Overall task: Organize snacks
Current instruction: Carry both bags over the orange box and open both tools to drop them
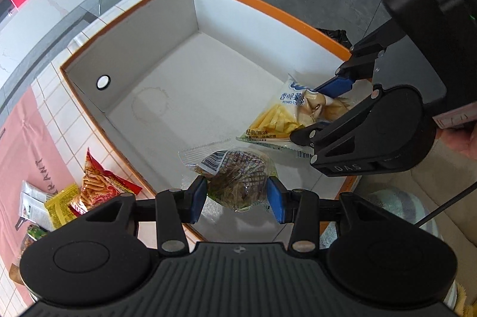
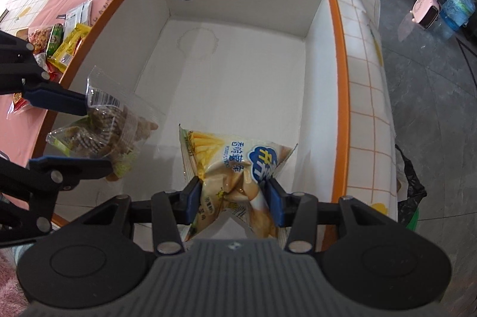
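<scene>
Over the orange-rimmed box [image 1: 268, 4] on the tiled counter [image 1: 74, 120], I hold 2 snack packs at once. My left tool [image 1: 237, 194] is clamped across a clear packet of brown biscuits [image 1: 238, 174], its blue pads [image 1: 198, 194] pressing in on both sides. My right tool [image 2: 232, 197] is closed tight on a yellow bag of potato sticks [image 2: 235, 165], which crumples where the pads pinch it. Both packs hang inside the box's near end, side by side and close together, the potato sticks toward the right wall; whether either already touches the white floor of the box I cannot tell.

Apart from these 2, the box looks bare: only a faint ring mark and a round hole in the far wall show. So I judge the sorting to be at its start, with this first pair not yet let go.

Plenty remains. A pile of loose snacks [image 1: 98, 185] lies on the pink cloth [image 1: 26, 156] just outside the box's left wall: a red bag, a yellow pack, a green one and a few more.
</scene>
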